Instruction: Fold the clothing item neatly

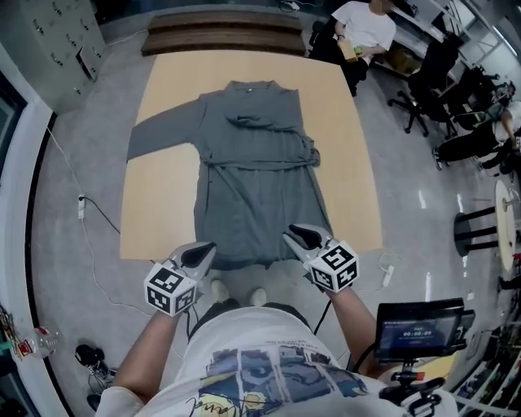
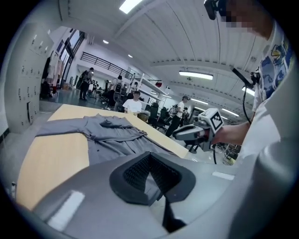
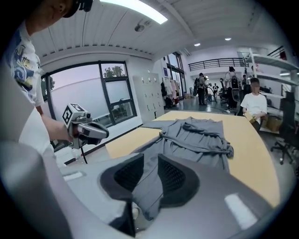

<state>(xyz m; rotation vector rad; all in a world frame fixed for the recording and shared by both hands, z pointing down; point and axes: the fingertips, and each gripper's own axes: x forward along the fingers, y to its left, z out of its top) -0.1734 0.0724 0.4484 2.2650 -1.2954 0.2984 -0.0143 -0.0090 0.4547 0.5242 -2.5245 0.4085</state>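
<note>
- Little done yet: grey robe spread flat along tabletop, main folds all left.
- Hem pinched in right gripper jaws; left gripper jaws clenched at other corner, seemingly empty.

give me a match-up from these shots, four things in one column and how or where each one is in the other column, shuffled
Things:
1. left gripper
2. right gripper
3. grey robe
4. person in a white shirt

States or places:
A. sits beyond the far corner of the table
B. tongs closed together
C. lies spread out on the tabletop, one sleeve out to the side
D. tongs set apart, gripping grey cloth between them

Pairs: 1-B, 2-D, 3-C, 4-A
</note>
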